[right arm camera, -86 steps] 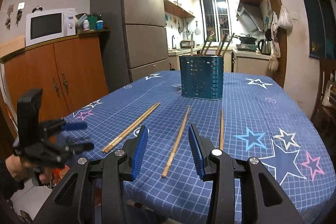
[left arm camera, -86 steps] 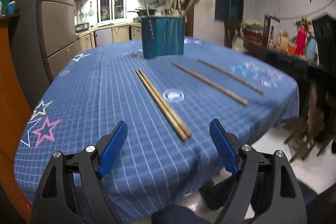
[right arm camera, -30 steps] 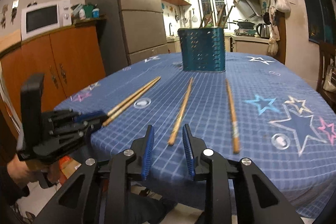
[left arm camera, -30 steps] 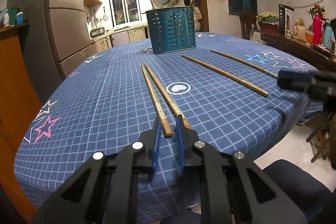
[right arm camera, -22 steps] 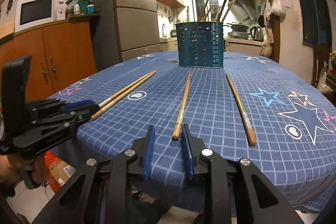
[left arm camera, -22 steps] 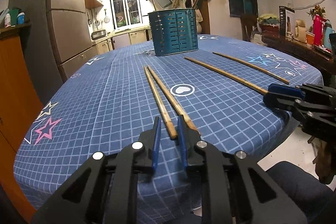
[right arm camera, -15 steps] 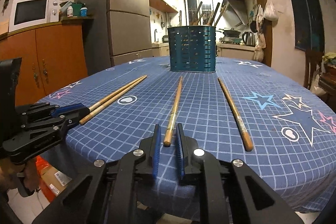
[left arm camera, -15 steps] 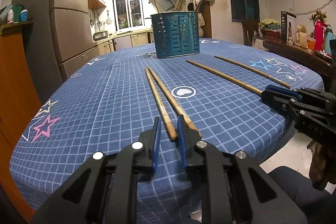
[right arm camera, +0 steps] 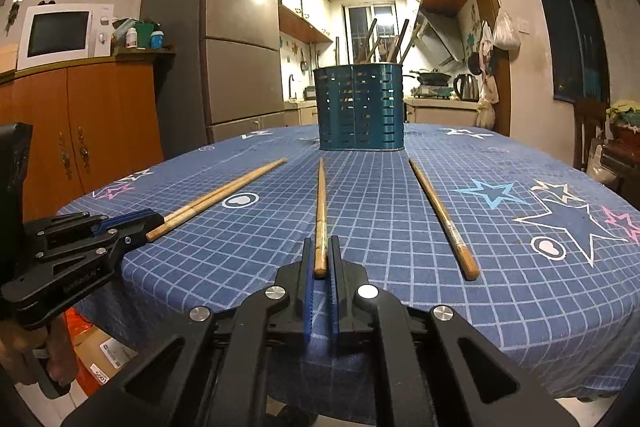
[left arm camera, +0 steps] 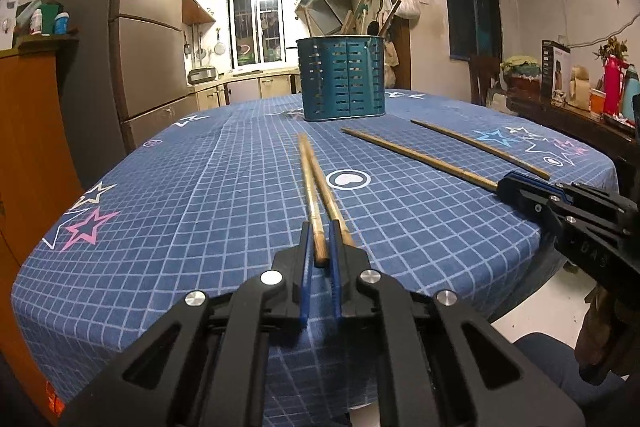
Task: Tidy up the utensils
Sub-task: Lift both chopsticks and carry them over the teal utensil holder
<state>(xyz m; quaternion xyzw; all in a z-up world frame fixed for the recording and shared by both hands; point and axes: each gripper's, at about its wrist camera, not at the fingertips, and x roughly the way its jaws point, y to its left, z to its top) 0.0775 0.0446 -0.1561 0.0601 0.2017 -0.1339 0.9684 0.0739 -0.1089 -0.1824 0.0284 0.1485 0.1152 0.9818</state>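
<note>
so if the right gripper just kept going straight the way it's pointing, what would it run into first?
The right gripper is shut on the near end of a chopstick that runs straight ahead. Past its far tip the teal utensil holder stands nearly in line, so that probably comes first, though depth is unclear.

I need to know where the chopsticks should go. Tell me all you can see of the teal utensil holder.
The teal slotted metal utensil holder stands upright on the blue checked tablecloth at its far side. Rows of short slots pierce its wall. Several wooden utensil handles lean out of its open top. Nothing else touches it.
</note>
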